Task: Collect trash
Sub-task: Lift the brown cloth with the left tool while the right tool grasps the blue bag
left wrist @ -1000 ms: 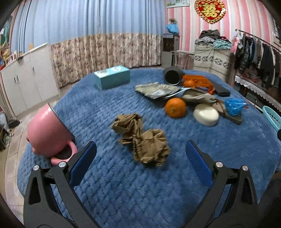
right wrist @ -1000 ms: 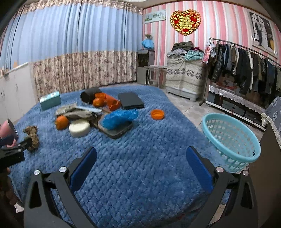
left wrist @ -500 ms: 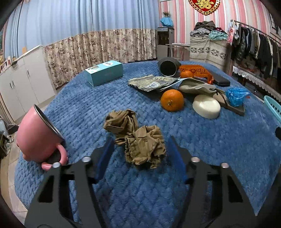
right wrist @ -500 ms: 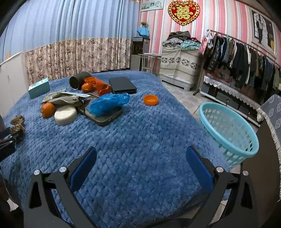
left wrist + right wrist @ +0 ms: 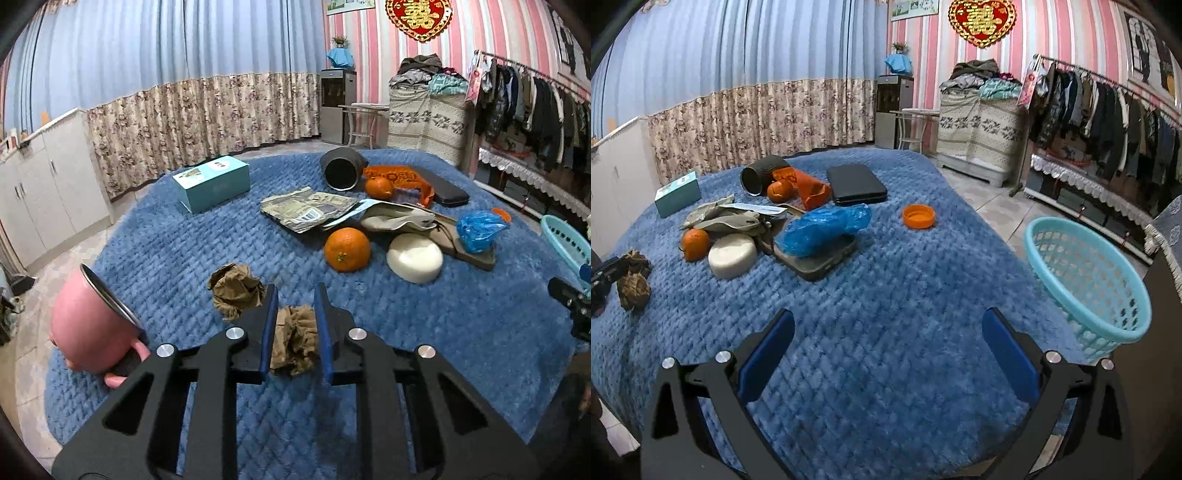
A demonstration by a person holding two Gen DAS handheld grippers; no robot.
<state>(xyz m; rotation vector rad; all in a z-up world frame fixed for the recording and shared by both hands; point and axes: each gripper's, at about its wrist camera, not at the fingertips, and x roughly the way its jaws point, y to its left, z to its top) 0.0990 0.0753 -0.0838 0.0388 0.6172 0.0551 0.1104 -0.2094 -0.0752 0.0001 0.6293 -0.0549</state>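
A crumpled brown paper wad (image 5: 293,339) is being pinched between the 2 blue pads of the left gripper (image 5: 294,328), just above the blue quilted cover. A 2nd crumpled brown paper ball (image 5: 236,290) is lying on the cover just beside it, to the left. A crumpled blue plastic bag (image 5: 823,229) is resting on a dark flat case. A turquoise lattice basket (image 5: 1086,280) is being seen tilted at the cover's right edge.
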